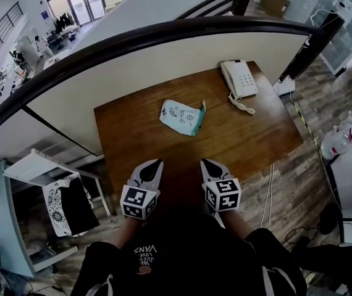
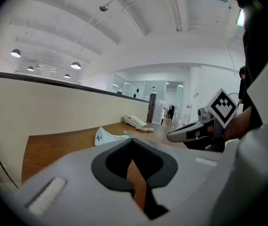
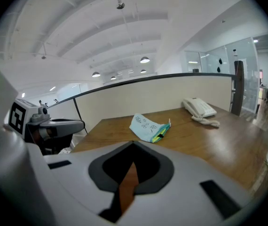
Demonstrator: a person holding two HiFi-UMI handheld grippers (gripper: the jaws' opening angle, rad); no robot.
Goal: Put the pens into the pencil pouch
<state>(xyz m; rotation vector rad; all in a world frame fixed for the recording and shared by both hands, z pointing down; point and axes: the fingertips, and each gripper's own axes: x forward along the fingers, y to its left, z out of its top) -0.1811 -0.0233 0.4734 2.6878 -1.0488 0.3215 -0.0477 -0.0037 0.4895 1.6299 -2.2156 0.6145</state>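
A pale blue pencil pouch [image 1: 180,117] with dark doodles lies flat at the middle of the brown table [image 1: 256,137]. In the right gripper view its open end [image 3: 161,134] shows a green-yellow edge with something dark inside. I see no loose pen on the table. My left gripper [image 1: 155,163] and right gripper [image 1: 207,162] hover side by side over the table's near edge and point toward the pouch, well short of it. Both are shut with nothing between the jaws, as the left gripper [image 2: 133,143] and right gripper [image 3: 134,148] also show in their own views. The pouch [image 2: 106,136] lies ahead.
A white desk phone [image 1: 238,79] with a coiled cord sits at the table's far right corner. A cream partition wall with a dark rail [image 1: 163,32] stands behind the table. A small rack [image 1: 58,196] stands on the floor to the left.
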